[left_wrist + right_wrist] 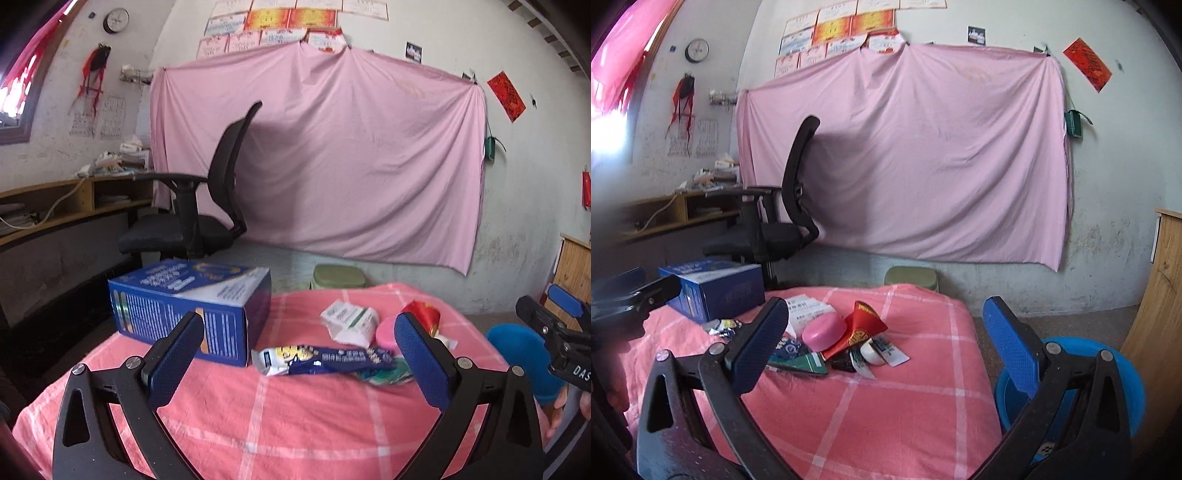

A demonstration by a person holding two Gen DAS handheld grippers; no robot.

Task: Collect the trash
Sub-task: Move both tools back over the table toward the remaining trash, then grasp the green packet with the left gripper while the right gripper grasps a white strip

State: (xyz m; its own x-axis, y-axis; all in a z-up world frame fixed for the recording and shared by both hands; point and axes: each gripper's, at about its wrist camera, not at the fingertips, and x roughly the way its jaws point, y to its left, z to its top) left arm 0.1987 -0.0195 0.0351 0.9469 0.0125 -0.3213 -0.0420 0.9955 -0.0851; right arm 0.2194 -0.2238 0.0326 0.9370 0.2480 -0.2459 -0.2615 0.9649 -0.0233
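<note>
A table with a pink checked cloth [258, 417] [871, 417] holds trash: a big blue carton [192, 310] [716, 291], a blue snack wrapper [325, 360], a white paper box [349, 319], a pink round lid [823, 332], a red packet [866, 325] [421, 312] and small green and white wrappers [809, 363]. My left gripper [299, 358] is open and empty, hovering just before the blue wrapper. My right gripper [886, 343] is open and empty above the table's right part, the pile between its fingers in view.
A blue plastic basin [1108, 376] [517, 354] stands on the floor right of the table. A black office chair [199, 206] and a wooden desk [55, 206] are behind on the left. A green stool [338, 277] is behind the table. A wooden cabinet [1160, 314] is right.
</note>
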